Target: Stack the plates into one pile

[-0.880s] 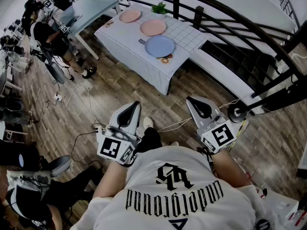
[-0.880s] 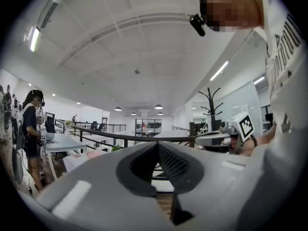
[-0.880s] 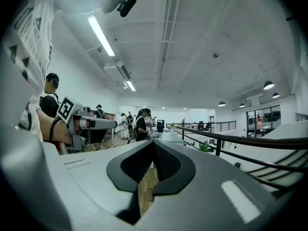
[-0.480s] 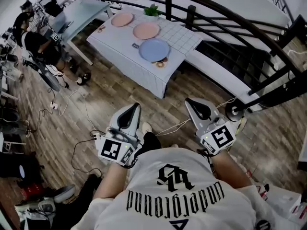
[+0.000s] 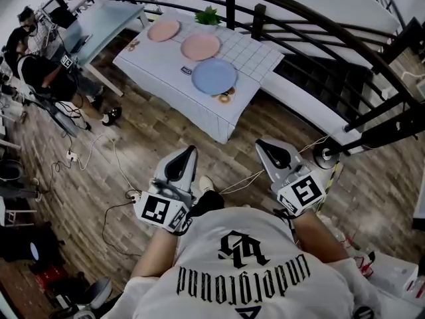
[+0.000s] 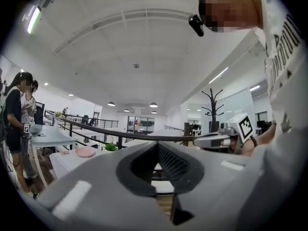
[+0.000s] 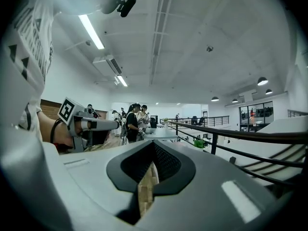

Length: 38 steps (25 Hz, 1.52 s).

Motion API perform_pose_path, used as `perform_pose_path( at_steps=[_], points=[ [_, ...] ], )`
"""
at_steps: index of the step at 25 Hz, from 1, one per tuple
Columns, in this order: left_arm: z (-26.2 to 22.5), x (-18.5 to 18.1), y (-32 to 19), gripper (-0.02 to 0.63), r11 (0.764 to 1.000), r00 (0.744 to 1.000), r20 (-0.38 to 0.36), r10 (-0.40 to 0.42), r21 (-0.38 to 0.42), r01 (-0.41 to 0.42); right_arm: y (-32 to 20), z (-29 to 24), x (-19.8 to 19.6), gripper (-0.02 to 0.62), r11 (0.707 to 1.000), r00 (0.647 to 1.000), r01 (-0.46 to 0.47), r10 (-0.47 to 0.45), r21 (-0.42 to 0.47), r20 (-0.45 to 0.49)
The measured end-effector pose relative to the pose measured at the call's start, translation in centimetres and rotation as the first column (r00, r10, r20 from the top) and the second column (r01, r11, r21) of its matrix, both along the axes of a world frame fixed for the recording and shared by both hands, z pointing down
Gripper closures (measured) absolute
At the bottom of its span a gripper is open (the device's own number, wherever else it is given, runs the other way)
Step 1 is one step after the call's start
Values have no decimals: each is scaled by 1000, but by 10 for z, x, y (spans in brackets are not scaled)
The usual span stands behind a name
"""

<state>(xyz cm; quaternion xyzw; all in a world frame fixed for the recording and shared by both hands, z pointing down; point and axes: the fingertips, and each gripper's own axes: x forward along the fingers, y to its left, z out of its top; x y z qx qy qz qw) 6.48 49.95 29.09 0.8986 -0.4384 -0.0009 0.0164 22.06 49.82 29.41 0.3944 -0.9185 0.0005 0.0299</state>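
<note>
Three plates lie apart on the white-clothed table (image 5: pixel 159 68) far ahead: a pink plate (image 5: pixel 163 30), a second pink plate (image 5: pixel 200 46) and a blue plate (image 5: pixel 214 76). In the left gripper view one pink plate (image 6: pixel 84 152) shows low at the left. My left gripper (image 5: pixel 188 150) and right gripper (image 5: pixel 261 141) are held close to my body over the wooden floor, well short of the table. Both point level. The left gripper's (image 6: pixel 157 144) jaws meet at the tip with nothing in them, and so do the right gripper's (image 7: pixel 154 142).
A black railing (image 5: pixel 312 18) curves behind and right of the table. A potted plant (image 5: pixel 208 16), a ring-shaped item (image 5: pixel 226 98) and a small dark item (image 5: pixel 186 71) sit on the cloth. A person sits at a desk (image 5: pixel 99 22) at the left; cables (image 5: pixel 109 158) trail over the floor.
The table and plates have slid lower and nearer in the head view, and the seated person has shifted towards the left edge. Both grippers keep their place before my body.
</note>
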Motion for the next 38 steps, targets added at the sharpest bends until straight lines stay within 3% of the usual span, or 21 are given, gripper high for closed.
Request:
perform_pose_path(
  at_steps=[3, 10, 19, 31, 38],
  points=[
    [7, -14, -24, 557, 1000, 1000, -9, 2, -10, -2, -26, 4, -14, 597, 1000, 1000, 0, 0, 0, -2],
    [0, -83, -91, 557, 999, 999, -16, 41, -33, -41, -92, -4, -96, 597, 999, 998, 33, -34, -5, -50],
    [-3, -127, -145, 557, 994, 995, -17, 97, -56, -97, -144, -3, -124, 597, 998, 998, -48, 46, -46, -46],
    [10, -108, -201, 557, 987, 994, -17, 107, -120, -109, -205, 12, -105, 597, 996, 998, -53, 50, -76, -35],
    [13, -73, -248, 557, 986, 994, -9, 110, -121, -111, -249, 29, -78, 597, 993, 999, -29, 25, -114, -35]
  ],
)
